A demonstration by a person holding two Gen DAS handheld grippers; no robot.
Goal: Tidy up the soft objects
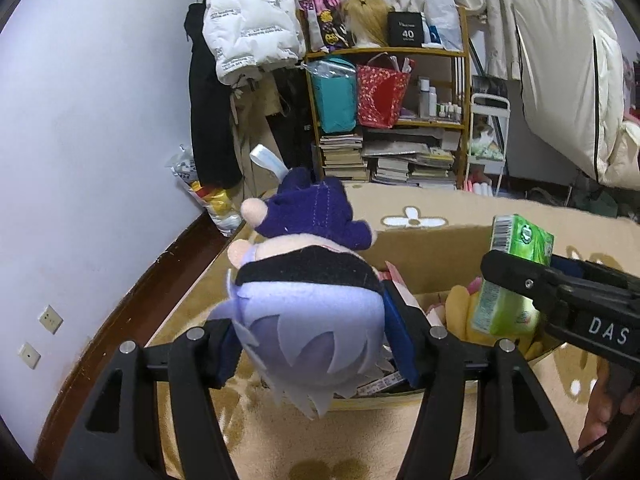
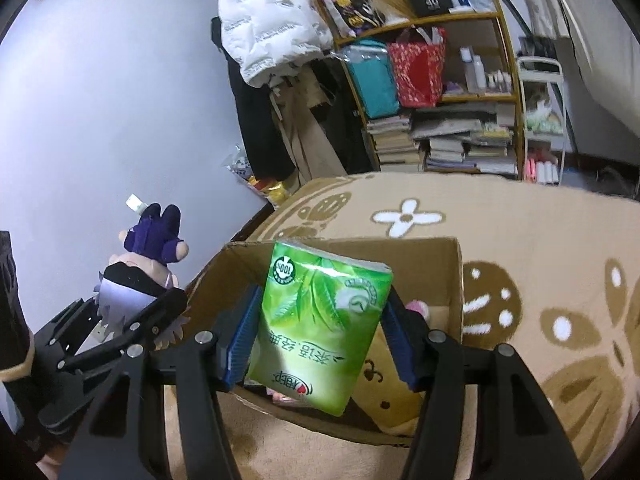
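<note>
Progress is partial: soft toys already lie inside the box point(image 2: 440, 264). A doll point(image 1: 304, 312) is gripped by the left gripper point(image 1: 316, 344) and a tissue pack point(image 2: 320, 328) by the right gripper point(image 2: 316, 344), both held above the box, not yet released.

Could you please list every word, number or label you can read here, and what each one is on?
"40": black box on the shelf top; smaller print above it unreadable.
"DAS": right hand-held gripper.
"100%", upside down: green tissue pack; its Chinese characters too unclear.
White jacket lettering: too small.

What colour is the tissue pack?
Green with a leaf print, the tissue pack shows best in the right wrist view.
</note>
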